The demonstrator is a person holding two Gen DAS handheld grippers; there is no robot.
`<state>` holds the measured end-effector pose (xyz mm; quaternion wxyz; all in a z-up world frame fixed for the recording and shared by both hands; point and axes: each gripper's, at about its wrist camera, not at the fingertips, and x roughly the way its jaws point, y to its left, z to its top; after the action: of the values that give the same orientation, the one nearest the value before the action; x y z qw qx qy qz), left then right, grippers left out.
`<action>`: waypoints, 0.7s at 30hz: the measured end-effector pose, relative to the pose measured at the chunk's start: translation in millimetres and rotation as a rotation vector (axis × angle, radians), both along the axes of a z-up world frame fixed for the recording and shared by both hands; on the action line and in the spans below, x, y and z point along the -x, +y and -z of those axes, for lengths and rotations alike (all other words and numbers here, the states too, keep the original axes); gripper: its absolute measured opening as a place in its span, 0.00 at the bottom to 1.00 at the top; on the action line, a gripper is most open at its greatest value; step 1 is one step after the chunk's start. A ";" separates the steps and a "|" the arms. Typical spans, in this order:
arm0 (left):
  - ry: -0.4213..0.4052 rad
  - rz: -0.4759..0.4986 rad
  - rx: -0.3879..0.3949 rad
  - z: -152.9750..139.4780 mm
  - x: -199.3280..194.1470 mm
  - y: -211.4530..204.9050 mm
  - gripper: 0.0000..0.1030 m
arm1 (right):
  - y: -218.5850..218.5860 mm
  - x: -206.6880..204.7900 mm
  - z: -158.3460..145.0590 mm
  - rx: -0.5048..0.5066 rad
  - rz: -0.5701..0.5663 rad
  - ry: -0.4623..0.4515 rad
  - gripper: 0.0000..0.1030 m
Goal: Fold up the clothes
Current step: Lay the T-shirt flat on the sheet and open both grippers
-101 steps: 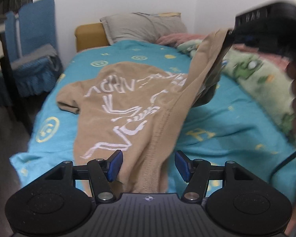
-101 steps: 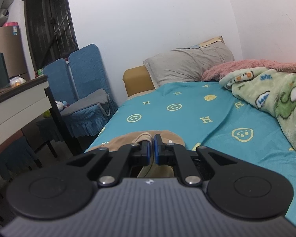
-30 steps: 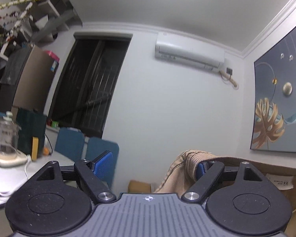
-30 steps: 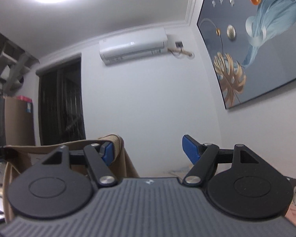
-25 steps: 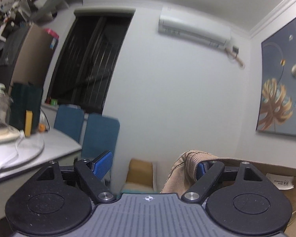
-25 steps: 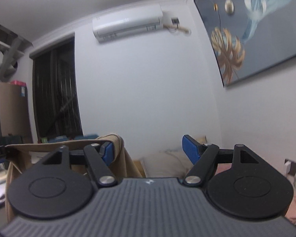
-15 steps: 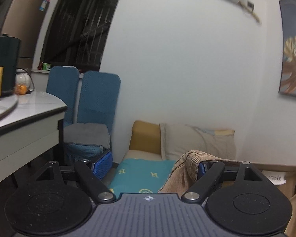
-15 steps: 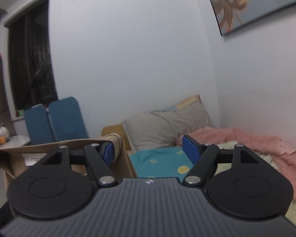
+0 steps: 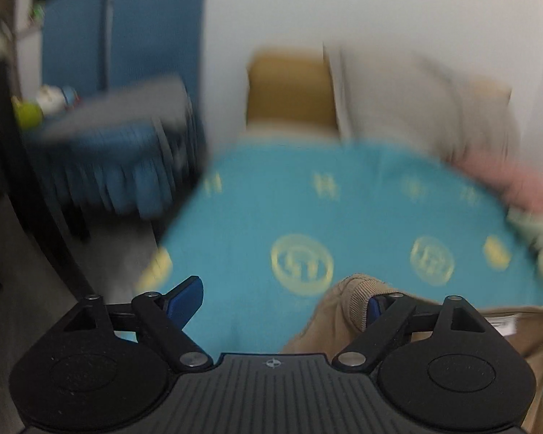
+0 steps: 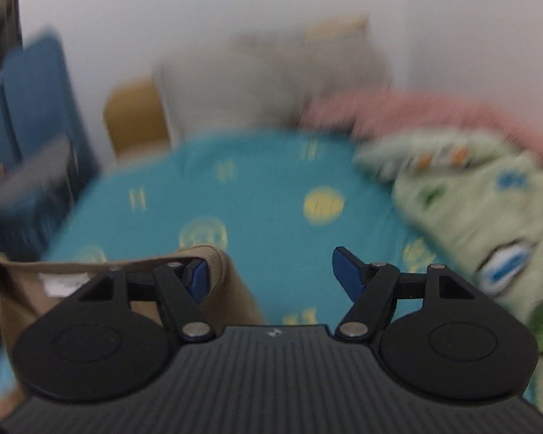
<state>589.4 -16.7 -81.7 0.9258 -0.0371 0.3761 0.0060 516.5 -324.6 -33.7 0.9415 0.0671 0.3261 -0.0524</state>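
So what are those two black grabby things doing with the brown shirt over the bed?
A person holds tongs in each hand to fold clothes. The tan shirt hangs stretched between them, over the blue bedsheet. Its ribbed edge is hooked over one finger of the left tongs and one finger of the right tongs. Neither pair is pinching it: the left ones are wide open, and the right ones are closing slightly. The view is blurry, so they are moving fast.
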 end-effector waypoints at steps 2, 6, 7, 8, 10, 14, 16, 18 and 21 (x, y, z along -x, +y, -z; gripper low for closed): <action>0.084 0.057 -0.026 28.4 -14.8 -0.8 0.84 | 2.6 -16.0 26.0 0.020 -0.058 0.107 0.69; 0.191 0.153 -0.012 44.3 -16.3 -3.6 0.85 | 17.7 -26.2 43.8 0.031 -0.213 0.235 0.69; 0.186 0.175 0.008 39.0 -11.8 -2.9 0.90 | 20.4 -24.0 41.8 0.012 -0.234 0.232 0.69; 0.180 0.198 0.028 33.7 -7.2 -2.3 0.93 | 21.4 -20.7 38.2 -0.025 -0.243 0.227 0.69; 0.157 0.235 0.045 19.4 6.2 -2.6 0.96 | 20.7 -12.4 28.4 -0.127 -0.241 0.212 0.69; 0.047 0.245 0.018 -18.1 59.2 -4.8 0.98 | 22.1 22.7 -1.9 -0.208 -0.175 0.140 0.69; -0.004 0.241 0.014 -34.3 91.2 -2.8 0.98 | 25.0 50.9 -19.7 -0.195 -0.166 0.077 0.69; -0.057 0.227 0.005 -49.7 126.4 0.4 0.98 | 30.6 89.0 -36.1 -0.173 -0.166 0.011 0.69; -0.172 0.152 -0.008 -69.4 191.6 6.4 0.98 | 34.7 157.1 -50.8 -0.192 -0.134 -0.082 0.69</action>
<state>397.9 -10.3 -12.3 0.9526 -0.0050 0.2971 -0.0657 359.4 -290.0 17.2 0.9447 0.1370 0.2946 0.0447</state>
